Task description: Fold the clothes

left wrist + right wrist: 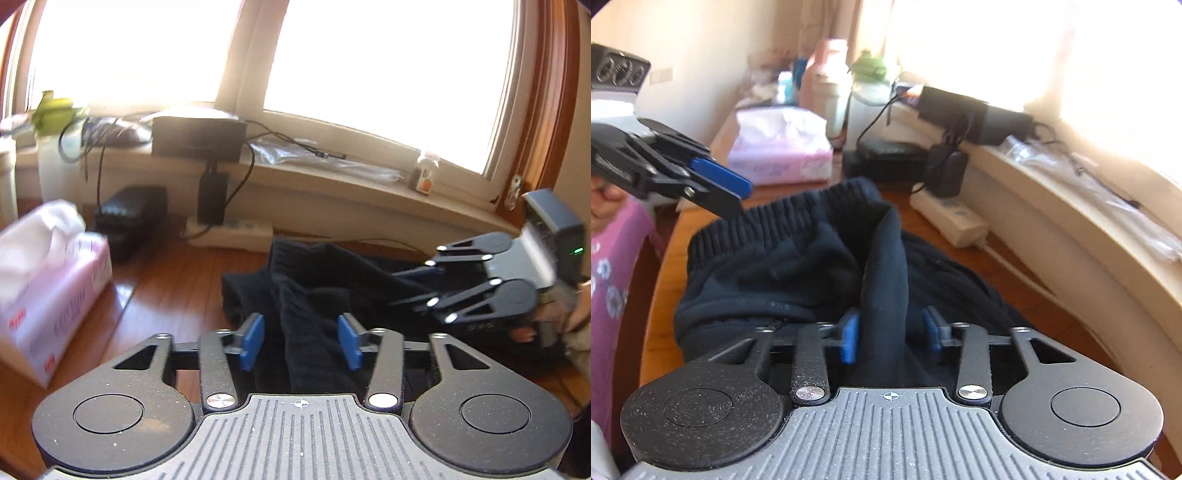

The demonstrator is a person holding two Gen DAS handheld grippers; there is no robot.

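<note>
My left claw (pixel 301 341) hangs with its pads apart, and the dark pants (pixel 325 295) lie under and just ahead of it, not pinched. My right claw (pixel 891 334) is clamped on a raised fold of pants. I should lift slowly and keep the fold flat. Both claws tip downward.

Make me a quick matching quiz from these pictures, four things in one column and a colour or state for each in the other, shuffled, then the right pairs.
Column one:
1. dark garment
2. tissue pack
3. right tongs
4. power strip

Column two:
A. pink wrapper, on the wooden table
B. cream, under the window sill
C. closed on a raised fold of cloth
D. navy, ribbed waistband, bunched on the table

Pairs: 1-D, 2-A, 3-C, 4-B
</note>
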